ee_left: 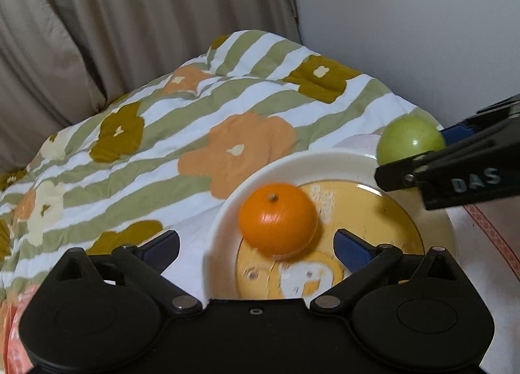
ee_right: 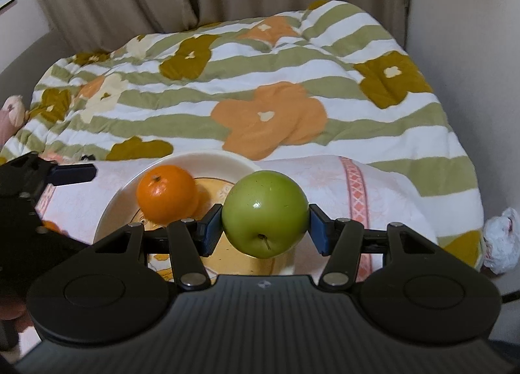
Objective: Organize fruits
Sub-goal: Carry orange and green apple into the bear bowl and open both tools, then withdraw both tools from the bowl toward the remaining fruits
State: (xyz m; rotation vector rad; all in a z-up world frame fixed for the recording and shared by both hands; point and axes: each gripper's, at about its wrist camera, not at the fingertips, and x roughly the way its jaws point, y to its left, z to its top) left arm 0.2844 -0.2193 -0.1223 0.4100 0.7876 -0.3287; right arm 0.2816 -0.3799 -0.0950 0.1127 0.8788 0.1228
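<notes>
An orange [ee_left: 278, 219] sits on a white plate [ee_left: 325, 162] with a yellow cartoon centre. My left gripper [ee_left: 256, 245] stands open around the orange, its blue pads well clear of it on both sides. My right gripper [ee_right: 266, 226] is shut on a green apple [ee_right: 266, 213], which hangs just above the plate's [ee_right: 201, 159] near right side. In the right wrist view the orange [ee_right: 166, 192] lies left of the apple. In the left wrist view the apple [ee_left: 410, 140] shows at the plate's far right rim, partly behind the right gripper's finger [ee_left: 395, 175].
The plate rests on a pink patterned cloth [ee_right: 325, 175] over a striped flower quilt [ee_right: 260, 107]. Beige curtains [ee_left: 130, 16] hang behind, a white wall [ee_left: 406, 32] is to the right. A pink soft toy [ee_right: 13, 114] and a crumpled white item [ee_right: 502, 240] lie at the quilt's edges.
</notes>
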